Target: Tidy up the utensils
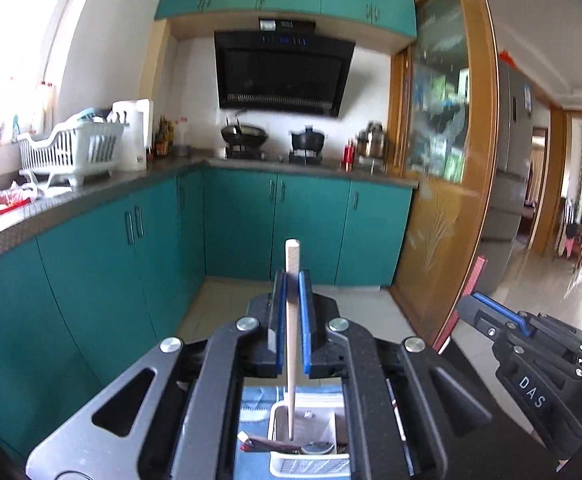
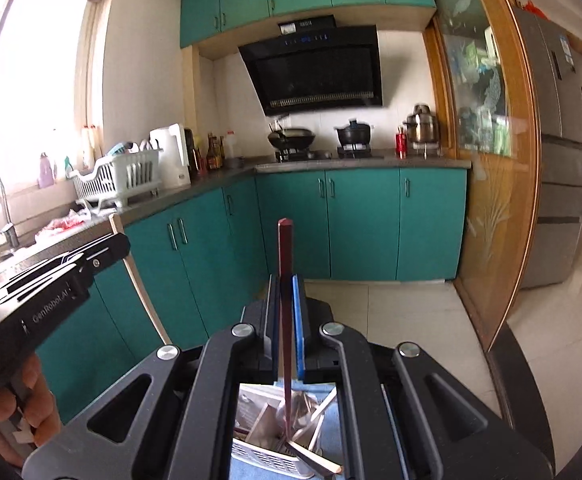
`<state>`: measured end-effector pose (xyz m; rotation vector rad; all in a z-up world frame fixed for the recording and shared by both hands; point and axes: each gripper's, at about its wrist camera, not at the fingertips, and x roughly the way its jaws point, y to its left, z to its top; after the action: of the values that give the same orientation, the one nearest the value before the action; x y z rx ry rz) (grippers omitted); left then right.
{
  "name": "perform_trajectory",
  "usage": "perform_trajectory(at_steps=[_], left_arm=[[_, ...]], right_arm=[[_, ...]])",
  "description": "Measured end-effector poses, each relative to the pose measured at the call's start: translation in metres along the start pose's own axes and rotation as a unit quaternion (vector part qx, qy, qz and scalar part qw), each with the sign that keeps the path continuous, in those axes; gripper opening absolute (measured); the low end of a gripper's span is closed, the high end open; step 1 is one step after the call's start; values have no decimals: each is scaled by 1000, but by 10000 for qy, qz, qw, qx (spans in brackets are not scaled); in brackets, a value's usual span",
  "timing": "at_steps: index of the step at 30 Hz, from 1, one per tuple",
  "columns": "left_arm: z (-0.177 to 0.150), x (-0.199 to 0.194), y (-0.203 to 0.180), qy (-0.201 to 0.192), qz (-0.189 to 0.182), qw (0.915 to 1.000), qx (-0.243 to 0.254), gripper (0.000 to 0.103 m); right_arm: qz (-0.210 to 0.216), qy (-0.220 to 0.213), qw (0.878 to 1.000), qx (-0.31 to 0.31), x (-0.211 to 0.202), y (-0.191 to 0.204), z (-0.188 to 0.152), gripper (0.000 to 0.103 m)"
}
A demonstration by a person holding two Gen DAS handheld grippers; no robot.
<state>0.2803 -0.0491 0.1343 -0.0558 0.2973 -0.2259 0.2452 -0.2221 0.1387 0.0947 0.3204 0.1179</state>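
My left gripper (image 1: pixel 292 280) is shut on a pale wooden chopstick (image 1: pixel 292 264) that stands upright between its blue pads, its lower end hanging over a white utensil basket (image 1: pixel 311 465) seen through the gripper frame. My right gripper (image 2: pixel 287 284) is shut on a dark red chopstick (image 2: pixel 284 248), also upright, above the same white basket (image 2: pixel 259 458), which holds several utensils. In the left wrist view the right gripper (image 1: pixel 473 300) shows at the right with the red chopstick (image 1: pixel 478 272). The left gripper (image 2: pixel 121 242) and pale chopstick (image 2: pixel 139 280) appear at the left of the right wrist view.
A teal L-shaped kitchen counter (image 1: pixel 91 196) carries a white dish rack (image 1: pixel 71 148), a kettle, bottles, a wok (image 1: pixel 245 134) and a pot on the stove. A wooden sliding door (image 1: pixel 451 200) stands at the right, tiled floor below. A hand (image 2: pixel 7 412) grips the left tool.
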Motion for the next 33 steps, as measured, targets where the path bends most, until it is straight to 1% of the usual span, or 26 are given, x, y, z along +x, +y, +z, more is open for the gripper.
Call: perform_trajectory(at_steps=[5, 8, 10, 12, 13, 14, 15, 16, 18, 19, 20, 21, 22, 23, 24, 25, 26, 27, 29, 33], left_arm=[[-24, 21, -2, 291, 96, 9994, 135, 6], [-33, 27, 0, 413, 109, 9990, 145, 7], [-38, 27, 2, 427, 132, 9989, 117, 7], [-40, 24, 4, 405, 149, 9990, 95, 11], [-40, 21, 5, 397, 159, 9990, 89, 15], [-41, 16, 7, 370, 170, 9991, 78, 20], [-42, 10, 8, 330, 170, 9993, 73, 22], [-42, 4, 9, 279, 163, 9995, 70, 25], [-43, -15, 14, 145, 211, 9997, 49, 29], [-42, -22, 16, 98, 228, 9997, 33, 34], [-43, -33, 19, 39, 238, 9997, 18, 41], [-47, -49, 23, -29, 294, 9996, 23, 45], [-52, -61, 25, -42, 348, 9994, 53, 53], [-60, -75, 27, -39, 379, 9992, 86, 57], [-70, -87, 30, -18, 386, 9992, 76, 58], [-80, -96, 34, 23, 384, 9993, 29, 61], [-88, -102, 36, 85, 378, 9992, -28, 65], [-105, -113, 42, 240, 389, 9988, -153, 66], [-126, -125, 52, 460, 420, 9975, -346, 69], [-148, -144, 66, 764, 576, 9941, -509, 71]], right_arm=[[76, 286, 9996, 31, 19, -6, -24, 7], [121, 368, 9992, 33, 19, -4, -35, 7], [142, 398, 9991, 3, 17, -1, -39, 7], [146, 414, 9990, -25, 15, 0, -43, 7], [141, 422, 9990, -28, 13, 0, -44, 7], [125, 428, 9990, -28, 12, 0, -45, 10], [95, 421, 9991, -24, 9, 0, -45, 12], [85, 395, 9992, -21, 6, 0, -45, 17], [94, 308, 9995, -41, -5, 1, -44, 20], [84, 270, 9996, -57, -10, 1, -43, 22], [68, 192, 9998, -77, -19, 1, -41, 26], [69, 104, 9999, -81, -30, 1, -40, 29], [78, 31, 9999, -78, -39, 1, -40, 36], [94, -93, 9999, -76, -55, 1, -41, 47], [116, -234, 9996, -89, -74, 2, -45, 51], [131, -357, 9992, -116, -92, 3, -51, 60], [145, -433, 9989, -144, -105, 4, -58, 66], [148, -477, 9986, -167, -119, 4, -67, 68], [105, -430, 9989, -141, -139, 5, -89, 75], [-111, -113, 9999, -53, -154, 5, -119, 76]])
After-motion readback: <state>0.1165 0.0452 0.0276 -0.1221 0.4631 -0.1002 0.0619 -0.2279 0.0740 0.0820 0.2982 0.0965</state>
